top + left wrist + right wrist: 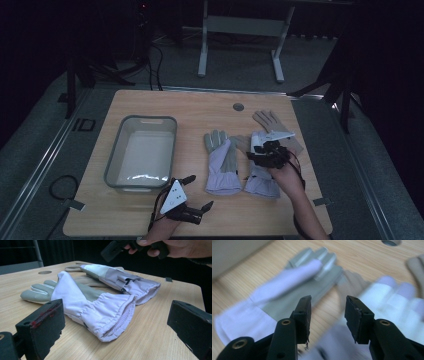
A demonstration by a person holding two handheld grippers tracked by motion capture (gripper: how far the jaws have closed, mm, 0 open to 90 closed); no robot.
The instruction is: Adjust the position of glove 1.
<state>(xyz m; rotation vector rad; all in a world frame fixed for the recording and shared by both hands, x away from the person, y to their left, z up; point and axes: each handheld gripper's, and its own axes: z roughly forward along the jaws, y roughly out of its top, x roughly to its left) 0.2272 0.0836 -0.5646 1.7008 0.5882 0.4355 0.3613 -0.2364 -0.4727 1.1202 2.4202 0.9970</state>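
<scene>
The room is dark all around. The floor [45,125] is grey, and a grey metal frame [240,30] on two legs stands on it, past the far side of the table. Black cables [150,65] lie on the floor near the far left corner of the table.

The table [200,107] is light wood with rounded corners. It has a small round hole [238,107] near its far edge.

A grey tub [142,152] sits on the left part of the table. It is a box with an open top and a pale inside.

Two gloves lie side by side in the middle of the table, with their fingers pointing away from the person. The left glove [222,162] is pale purple and grey and lies flat, just beside the tub. The right glove [260,172] is close to it; their fingers touch near the top. Its cuff is near the person's side. A tan glove [272,122] lies partly under the right glove, a bit farther away.

The right gripper [257,147] is held in a hand just above the right glove. Its jaws are a little way apart and nothing is between them. They do not press on the glove.

The left gripper [197,192] rests low near the front edge of the table, beside the tub's near corner. Its jaws are wide apart and hold nothing. They point toward the cuff of the left glove.
</scene>
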